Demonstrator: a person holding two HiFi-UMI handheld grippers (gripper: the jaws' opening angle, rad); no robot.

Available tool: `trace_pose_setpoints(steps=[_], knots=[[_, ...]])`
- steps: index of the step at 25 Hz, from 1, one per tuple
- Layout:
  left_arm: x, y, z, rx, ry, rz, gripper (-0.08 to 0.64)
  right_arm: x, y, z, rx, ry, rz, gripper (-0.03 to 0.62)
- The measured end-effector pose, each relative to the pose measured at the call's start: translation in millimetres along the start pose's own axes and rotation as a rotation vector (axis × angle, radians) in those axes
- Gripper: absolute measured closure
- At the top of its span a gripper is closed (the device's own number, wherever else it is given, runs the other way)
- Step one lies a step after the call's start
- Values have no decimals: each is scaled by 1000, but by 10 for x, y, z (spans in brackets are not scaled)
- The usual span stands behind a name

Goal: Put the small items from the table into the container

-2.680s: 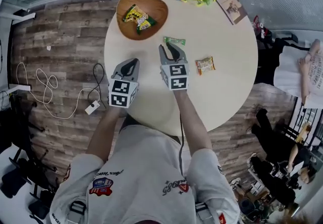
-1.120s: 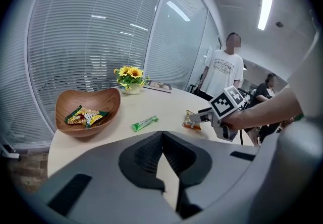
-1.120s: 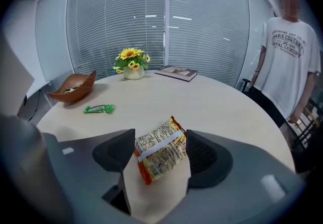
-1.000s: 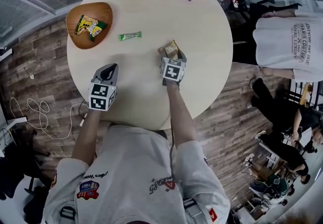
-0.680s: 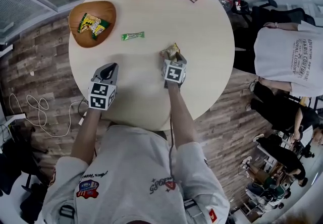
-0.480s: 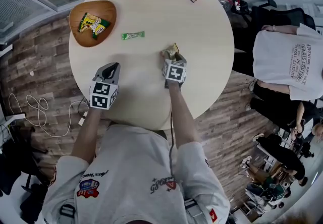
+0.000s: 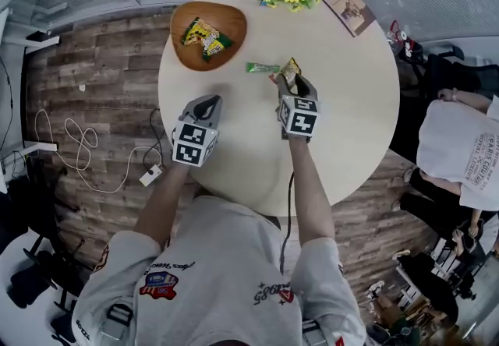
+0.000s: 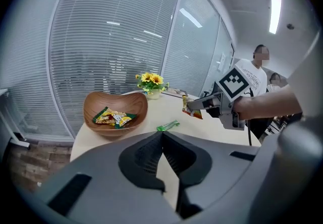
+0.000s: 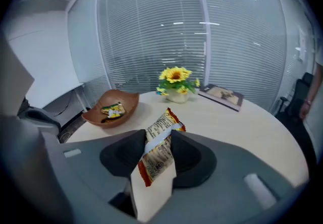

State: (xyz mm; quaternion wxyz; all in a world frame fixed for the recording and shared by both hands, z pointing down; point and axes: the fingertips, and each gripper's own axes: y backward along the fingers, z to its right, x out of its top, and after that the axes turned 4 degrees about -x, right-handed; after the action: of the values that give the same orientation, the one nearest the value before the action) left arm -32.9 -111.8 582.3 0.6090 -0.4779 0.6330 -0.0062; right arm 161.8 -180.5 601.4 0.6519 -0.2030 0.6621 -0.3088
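the round table (image 7: 351,126) has a brown bowl (image 7: 231,25) near its far edge, with snack bags already inside. the right gripper (image 7: 290,81) is to the right of the bowl, a little nearer the person. its jaws are about half open and closing on an orange snack bag (image 7: 291,69), which stands up between them, off the table. the left gripper (image 7: 207,103) is below the bowl, jaws shut, holding nothing. a green candy stick (image 7: 263,68) lies between the bowl and the orange bag. to do this well, i think the hand should keep a firm pinch, carry the bag over the green stick, and let go only above the bowl's middle. a second ago the bag was down on the table, far from the bowl; now it is up and closer.
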Motion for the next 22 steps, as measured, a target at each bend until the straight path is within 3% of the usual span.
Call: trace_pose_setpoints(steps=[4,10,17,20,22], knots=[[-26,199,-330,61,38,16,552,466,-312,-862,171,98,23,433],[-137,467,-660,117,94,29,552,746,-750,-1898,323,194,-27,433],[-280,539,-796,136,132,30,552,686,-1007,-2383,349,250,-67,428],[-281,525,-780,129,137,30,552,641,-1014,-2428,366,261,-76,368],[-272,500,-771,125,138,32,552,648,-1002,-2371,355,254,-68,360]])
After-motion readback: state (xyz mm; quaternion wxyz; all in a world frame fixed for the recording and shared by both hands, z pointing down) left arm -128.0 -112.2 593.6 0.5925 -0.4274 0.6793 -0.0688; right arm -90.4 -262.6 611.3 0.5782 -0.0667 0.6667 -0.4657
